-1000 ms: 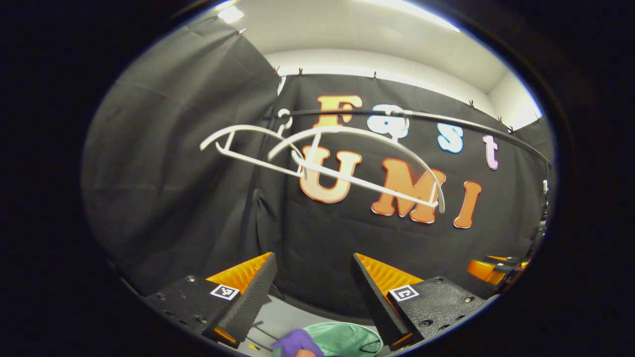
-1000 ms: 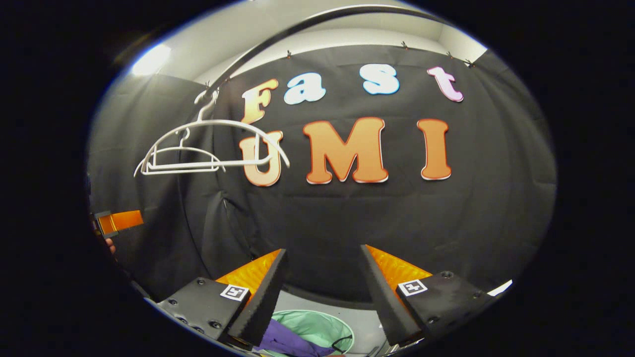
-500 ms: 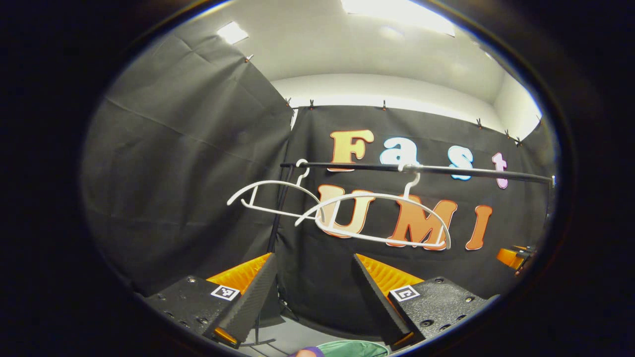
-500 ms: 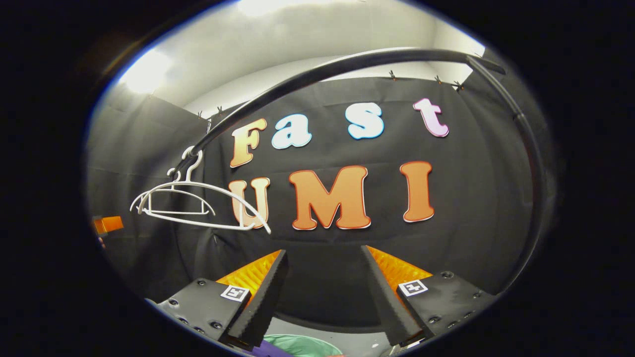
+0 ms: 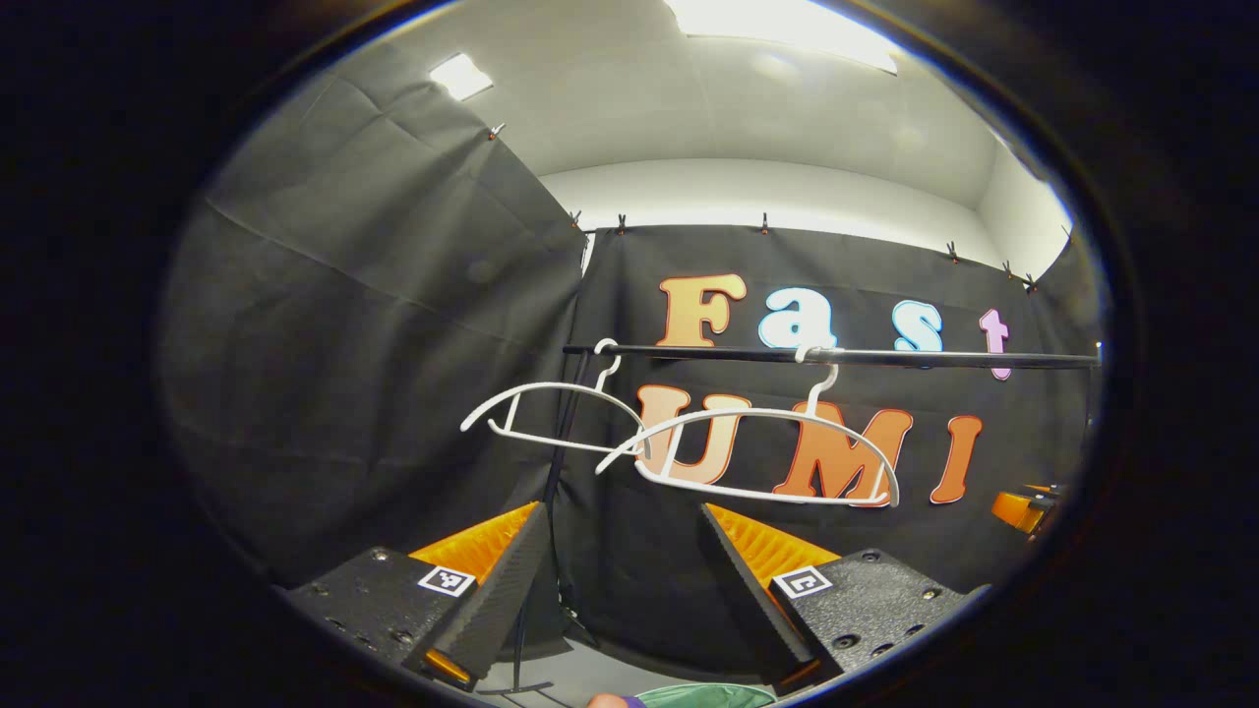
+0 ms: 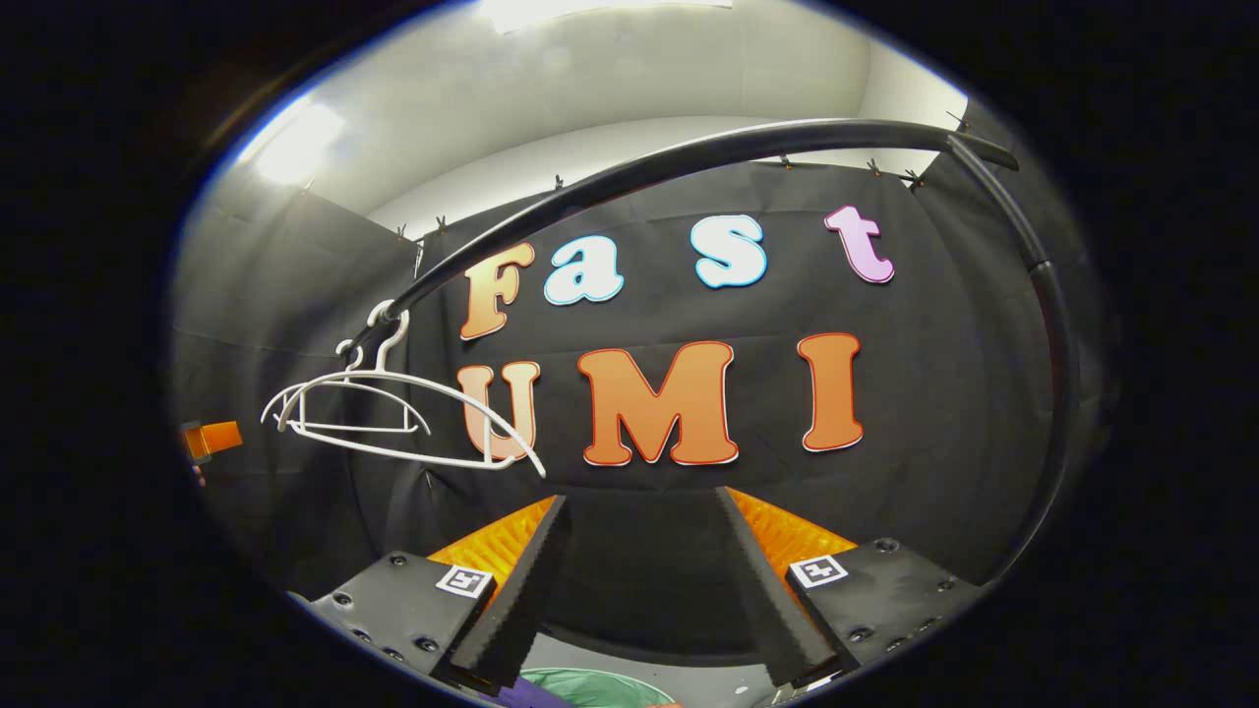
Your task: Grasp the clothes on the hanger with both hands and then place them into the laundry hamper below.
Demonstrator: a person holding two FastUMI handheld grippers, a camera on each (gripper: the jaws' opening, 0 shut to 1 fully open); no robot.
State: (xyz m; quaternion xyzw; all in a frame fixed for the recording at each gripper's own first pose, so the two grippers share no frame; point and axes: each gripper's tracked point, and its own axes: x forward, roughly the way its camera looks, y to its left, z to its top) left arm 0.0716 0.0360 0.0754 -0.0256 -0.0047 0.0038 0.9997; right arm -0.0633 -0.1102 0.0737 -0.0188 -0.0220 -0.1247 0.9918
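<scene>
Two bare white hangers [image 5: 777,447] hang from a black rail [image 5: 885,357] in the left gripper view. The right gripper view has the same hangers [image 6: 393,413] at its left, under the rail [image 6: 689,157]. A sliver of the green hamper [image 5: 703,696] lies below my left gripper [image 5: 615,580], which is open and holds nothing. My right gripper [image 6: 644,575] is open and holds nothing too; under it lie the hamper's rim [image 6: 580,685] and a bit of purple cloth [image 6: 516,696]. The other gripper [image 6: 211,438] is far off at the left edge.
Black cloth walls close the booth at the back and left. The rail's stand post [image 5: 551,492] drops to the floor behind my left gripper. The rail bends down at the right [image 6: 1057,374] in the right gripper view. The right gripper [image 5: 1018,509] lies at the left gripper view's right edge.
Both views have tilted upward: hangers and rail sank in the frames, and the hamper and purple cloth slid nearly out at the bottom. Both grippers stayed open.
</scene>
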